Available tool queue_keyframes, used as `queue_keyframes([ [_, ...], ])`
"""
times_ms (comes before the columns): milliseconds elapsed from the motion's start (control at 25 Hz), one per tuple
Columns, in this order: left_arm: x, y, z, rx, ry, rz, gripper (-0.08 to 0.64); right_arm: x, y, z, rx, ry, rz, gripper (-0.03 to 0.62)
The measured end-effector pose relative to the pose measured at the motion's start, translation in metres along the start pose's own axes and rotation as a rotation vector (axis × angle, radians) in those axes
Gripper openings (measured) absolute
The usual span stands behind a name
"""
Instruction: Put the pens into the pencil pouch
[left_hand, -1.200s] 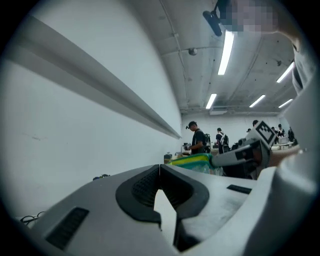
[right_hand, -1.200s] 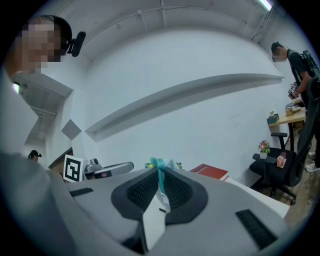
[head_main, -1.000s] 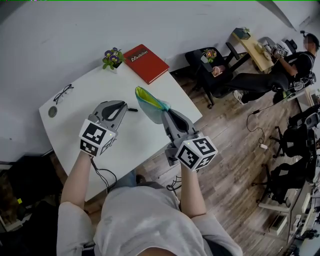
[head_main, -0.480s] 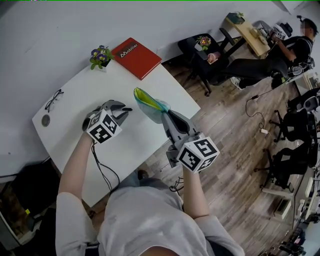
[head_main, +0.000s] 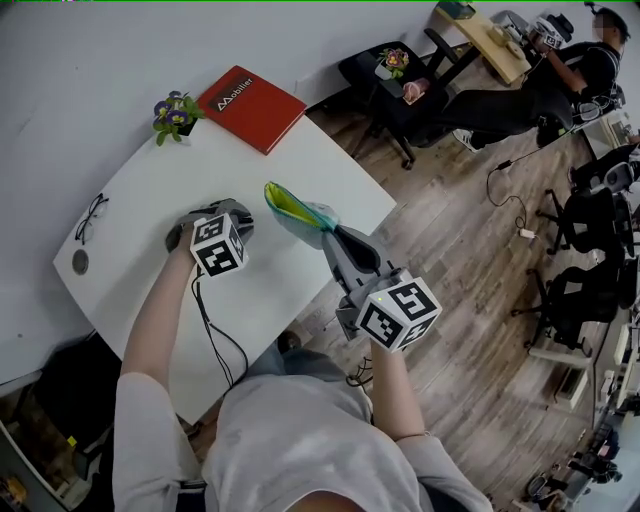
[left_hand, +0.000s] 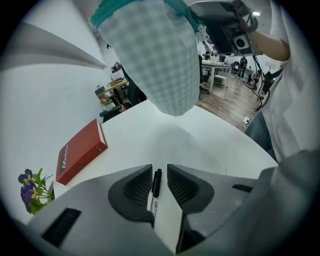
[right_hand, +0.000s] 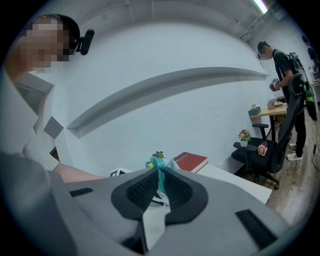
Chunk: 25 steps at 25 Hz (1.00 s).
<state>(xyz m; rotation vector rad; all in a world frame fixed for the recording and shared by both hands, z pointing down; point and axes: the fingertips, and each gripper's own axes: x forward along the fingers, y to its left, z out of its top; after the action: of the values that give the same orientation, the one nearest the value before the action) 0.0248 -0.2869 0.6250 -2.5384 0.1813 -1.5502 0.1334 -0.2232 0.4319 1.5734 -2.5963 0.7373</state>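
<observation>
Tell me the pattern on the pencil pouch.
Fine green-and-white check; the pencil pouch shows best in the left gripper view.

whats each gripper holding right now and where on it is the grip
Left gripper is shut on a black pen, gripped near its black tip. Right gripper pinches the pencil pouch by its teal-trimmed edge.

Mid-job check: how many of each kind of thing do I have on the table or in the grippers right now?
Pen: 1, clamped in the left gripper
Pencil pouch: 1, held up by the right gripper
Red book: 1
Potted flowers: 1
Glasses: 1
Small round grey disc: 1
Total: 6
</observation>
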Motion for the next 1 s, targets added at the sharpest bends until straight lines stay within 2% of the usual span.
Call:
queue_keyframes([
  [120,0.013,0.000,-0.009,0.018,0.040,-0.040,0.092,0.000,-0.005,-0.003,0.001,0.009,-0.015,0.052],
  [360,0.030,0.003,-0.023,0.089,0.118,-0.065,0.092,0.001,-0.011,-0.011,0.005,0.022,-0.036,0.052],
  [480,0.033,0.000,-0.024,0.137,0.139,-0.087,0.084,0.001,-0.013,-0.013,0.008,0.025,-0.045,0.052],
  [560,0.034,-0.001,-0.024,0.137,0.143,-0.091,0.077,0.002,-0.012,-0.014,0.008,0.027,-0.047,0.052],
  [680,0.035,0.000,-0.024,0.092,0.143,-0.085,0.074,0.003,-0.009,-0.014,0.006,0.026,-0.041,0.052],
  [800,0.031,0.001,-0.024,0.006,0.118,-0.065,0.071,0.001,-0.005,-0.012,-0.001,0.022,-0.032,0.052],
  [1000,0.002,0.014,-0.006,-0.200,-0.063,0.011,0.071,0.002,0.001,-0.012,-0.009,0.017,-0.012,0.052],
])
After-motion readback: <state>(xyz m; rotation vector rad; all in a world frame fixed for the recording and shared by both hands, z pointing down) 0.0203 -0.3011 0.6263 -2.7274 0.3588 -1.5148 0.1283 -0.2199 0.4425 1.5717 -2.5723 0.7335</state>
